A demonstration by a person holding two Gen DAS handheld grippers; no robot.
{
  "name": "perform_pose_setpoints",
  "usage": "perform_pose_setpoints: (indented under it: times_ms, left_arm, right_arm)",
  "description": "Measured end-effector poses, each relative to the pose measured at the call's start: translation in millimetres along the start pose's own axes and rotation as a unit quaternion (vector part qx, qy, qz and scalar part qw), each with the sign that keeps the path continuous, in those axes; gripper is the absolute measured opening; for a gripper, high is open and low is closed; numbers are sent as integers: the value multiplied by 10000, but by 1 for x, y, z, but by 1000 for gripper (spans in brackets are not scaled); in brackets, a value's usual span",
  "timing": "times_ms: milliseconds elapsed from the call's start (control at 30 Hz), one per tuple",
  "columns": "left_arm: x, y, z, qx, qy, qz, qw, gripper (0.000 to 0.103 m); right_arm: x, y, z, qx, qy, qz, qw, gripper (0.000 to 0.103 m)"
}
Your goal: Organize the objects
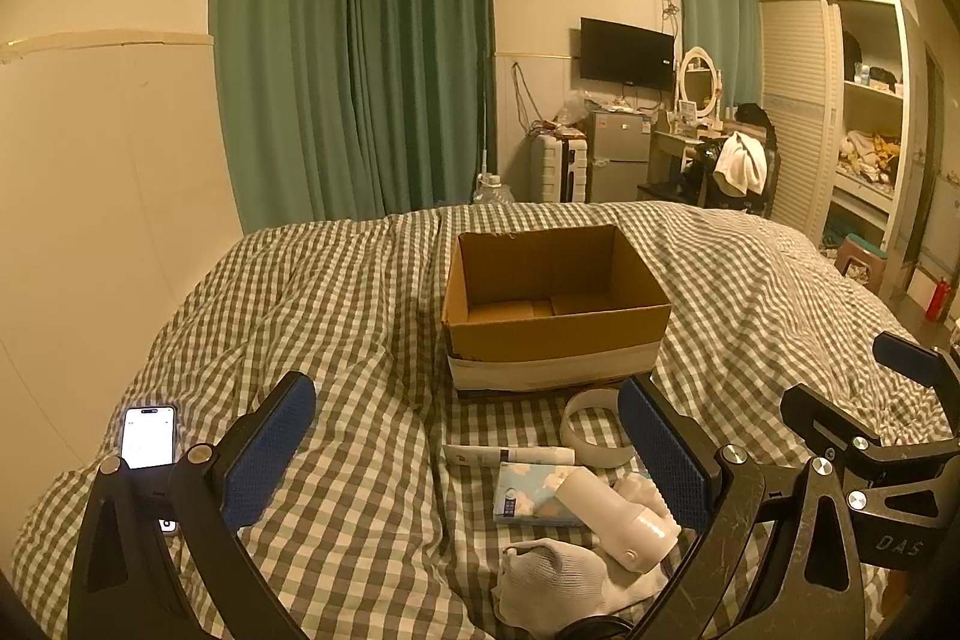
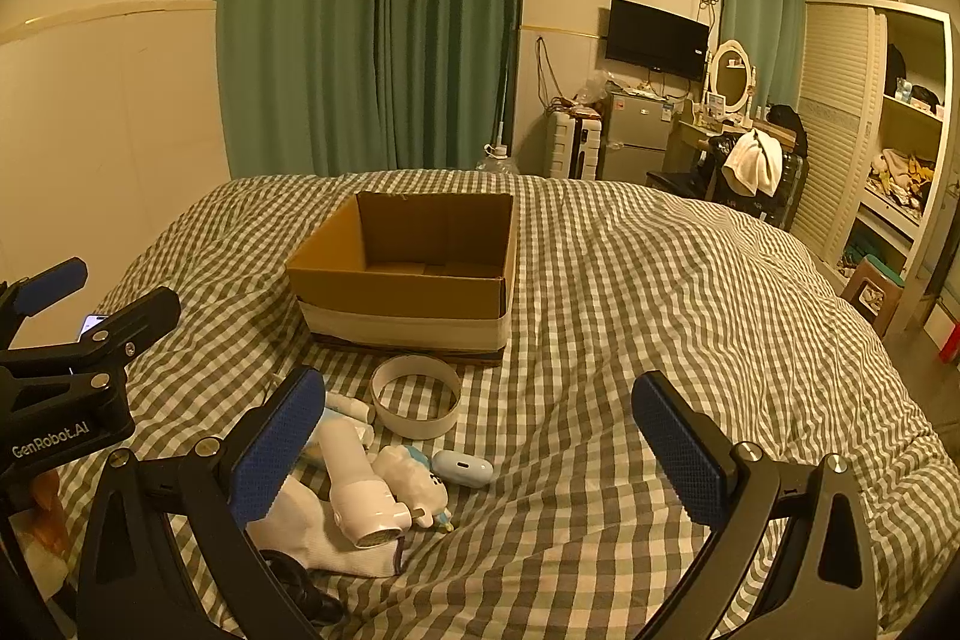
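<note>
**Both tools wide open above a cluster of small items on the checked bed**

Nearest the cameras, the left tool (image 1: 465,451) and the right tool (image 2: 477,451) each hold their blue-padded fingers spread wide with nothing between them, both hovering over the near part of the green-and-white checked bed cover (image 2: 660,292).

Below and between them lies a loose heap of things. A white knitted sock (image 1: 552,583) sits closest, with a white plastic hair-dryer-shaped device (image 2: 354,484) resting across it. Just right of that device is a small white-and-blue figurine (image 2: 414,481), and right of the figurine a pale blue oval case (image 2: 462,467). A light blue tissue packet with a cloud print (image 1: 528,493) lies under the device's far end, and a white tube (image 1: 510,456) lies just beyond the packet. A white round tape ring (image 2: 415,395) stands on its edge-wall farther out, just in front of the box.

The open brown cardboard box with a white band round its base (image 1: 552,325) sits at the middle of the bed, empty inside.

A lit smartphone (image 1: 148,436) lies on the cover at the near left, well apart from the heap.
</note>
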State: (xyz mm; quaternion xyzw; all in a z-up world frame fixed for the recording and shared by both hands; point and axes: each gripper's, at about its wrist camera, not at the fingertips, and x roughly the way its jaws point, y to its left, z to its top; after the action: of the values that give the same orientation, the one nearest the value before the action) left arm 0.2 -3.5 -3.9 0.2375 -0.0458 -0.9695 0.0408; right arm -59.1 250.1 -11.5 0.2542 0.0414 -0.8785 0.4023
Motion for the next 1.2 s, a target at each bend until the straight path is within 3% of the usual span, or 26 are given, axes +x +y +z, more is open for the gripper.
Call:
perform_pose_setpoints:
  times_ms: [767,1200]
  left_arm:
    - [4,7,-2,-129,203,16,9997,103]
    - [29,11,-10,-127,451,13,9989,103]
  right_arm:
    - [-11,1,3,-109,-128,71,9998,103]
    - [20,-2,-1,-65,260,181,9995,103]
